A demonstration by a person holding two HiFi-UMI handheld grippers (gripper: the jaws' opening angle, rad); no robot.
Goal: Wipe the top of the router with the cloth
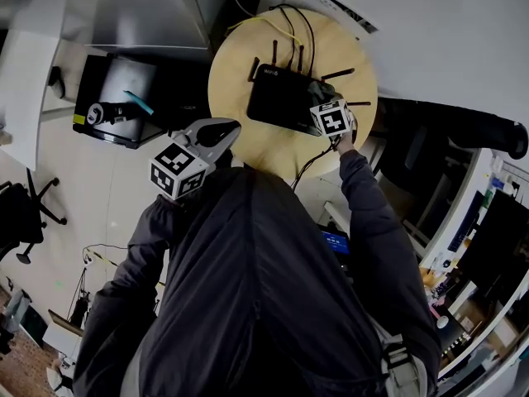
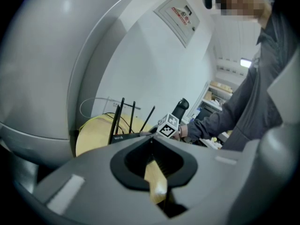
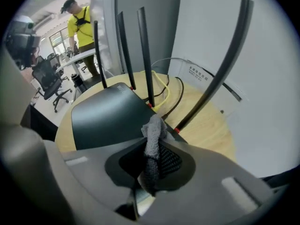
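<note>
Fingers (image 3: 208, 170) of right gripper (image 3: 152, 143) clamp cloth (image 3: 153, 128) over router (image 3: 105, 116)

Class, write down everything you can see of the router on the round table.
The router is a flat, matte black box with white WiFi 6 print at one corner. Several thin black antennas stand along its back edge, where black and yellow cables leave. It lies flat on the round pale wooden table. The right gripper, shut on a grey cloth, is over its edge; contact is unclear.

Router (image 1: 285, 102) on table (image 1: 235, 77); cables (image 1: 291, 25) behind router; cloth (image 3: 153, 131) at router's right end.
</note>
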